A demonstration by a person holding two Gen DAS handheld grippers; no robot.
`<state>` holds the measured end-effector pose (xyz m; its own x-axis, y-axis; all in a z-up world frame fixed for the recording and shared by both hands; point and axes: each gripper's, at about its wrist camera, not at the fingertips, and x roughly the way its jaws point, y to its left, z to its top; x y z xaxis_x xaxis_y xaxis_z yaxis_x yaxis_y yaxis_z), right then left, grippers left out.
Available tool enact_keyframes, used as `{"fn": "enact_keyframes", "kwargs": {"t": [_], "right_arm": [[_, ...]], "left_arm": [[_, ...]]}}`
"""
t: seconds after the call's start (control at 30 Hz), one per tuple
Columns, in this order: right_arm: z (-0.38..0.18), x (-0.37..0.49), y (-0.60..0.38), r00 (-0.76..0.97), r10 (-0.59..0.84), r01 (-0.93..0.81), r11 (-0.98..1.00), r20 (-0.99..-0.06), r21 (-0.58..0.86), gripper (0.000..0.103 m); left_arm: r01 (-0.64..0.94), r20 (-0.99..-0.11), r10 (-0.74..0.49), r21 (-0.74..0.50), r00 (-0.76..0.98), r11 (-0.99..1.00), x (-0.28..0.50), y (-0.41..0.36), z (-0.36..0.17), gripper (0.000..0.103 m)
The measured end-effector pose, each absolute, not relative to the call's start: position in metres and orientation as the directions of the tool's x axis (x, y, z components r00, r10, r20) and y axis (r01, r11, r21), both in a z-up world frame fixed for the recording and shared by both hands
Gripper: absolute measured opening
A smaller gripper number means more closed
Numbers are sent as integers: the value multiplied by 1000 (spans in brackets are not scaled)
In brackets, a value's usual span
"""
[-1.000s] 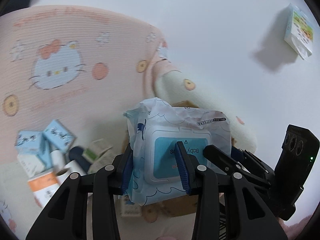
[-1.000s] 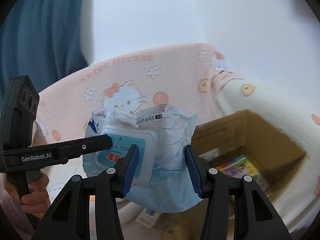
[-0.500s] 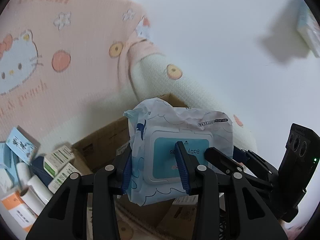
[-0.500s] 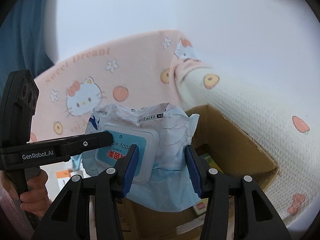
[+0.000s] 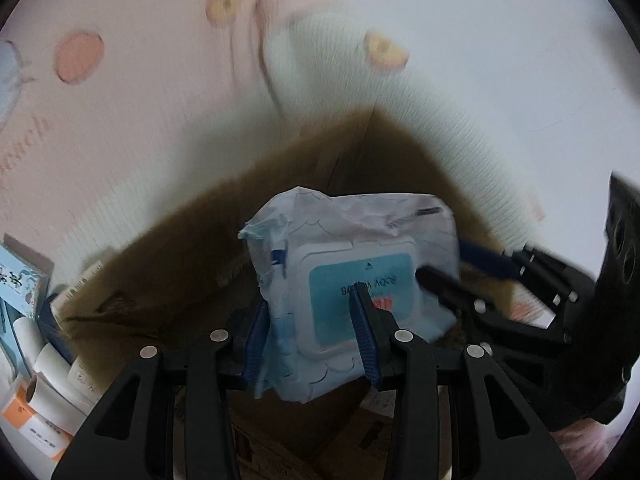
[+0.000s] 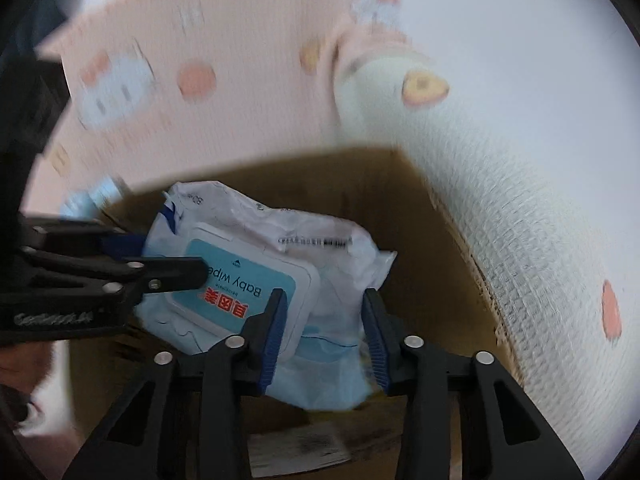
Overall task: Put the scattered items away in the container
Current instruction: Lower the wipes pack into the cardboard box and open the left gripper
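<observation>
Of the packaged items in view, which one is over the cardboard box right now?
The baby wipes pack, the soft blue-and-white one with the flip lid, held between both grippers' jaws. The small boxes and rolls lie outside the cardboard box.

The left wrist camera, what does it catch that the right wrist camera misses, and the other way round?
Only the left wrist view shows the scattered items outside the box: white paper rolls, a light blue carton and an orange-and-white packet.

Only the right wrist view shows the printed words "Baby wipes" clearly, and a white paper slip on the box floor.

Both show the blue-and-white soft pack of baby wipes over the brown cardboard box, held by the left gripper while the right gripper is closing on it, with pink cartoon bedding behind.
</observation>
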<state>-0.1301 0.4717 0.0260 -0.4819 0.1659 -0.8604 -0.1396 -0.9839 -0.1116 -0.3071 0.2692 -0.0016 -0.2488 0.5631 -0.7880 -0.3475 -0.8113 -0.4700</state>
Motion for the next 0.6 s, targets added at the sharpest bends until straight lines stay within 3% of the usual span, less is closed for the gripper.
{"fn": "enact_keyframes", "kwargs": {"t": [0.13,0.33,0.5,0.6], "right_arm": [[23,-139,484,-415,179,-145,-981,-892,-129,32],[26,-142,488,-317,116,-112,-990,-941,-84,32],[6,-150,488,-139,46,-87,-996,-989,-34,32],[0,-164,497,-118,1,-109,-994,-993,12,33]], "left_arm": [[-323,-864,479,-413,-158,-851,-321,285,-22,43],[-341,-887,451,-395,-102,-853,-325,291,-23,43],[-326,-937,350,-330,-4,-886,-326,304,-30,44],[-285,-962,271,-272,43,-919,-327,307,-39,45]]}}
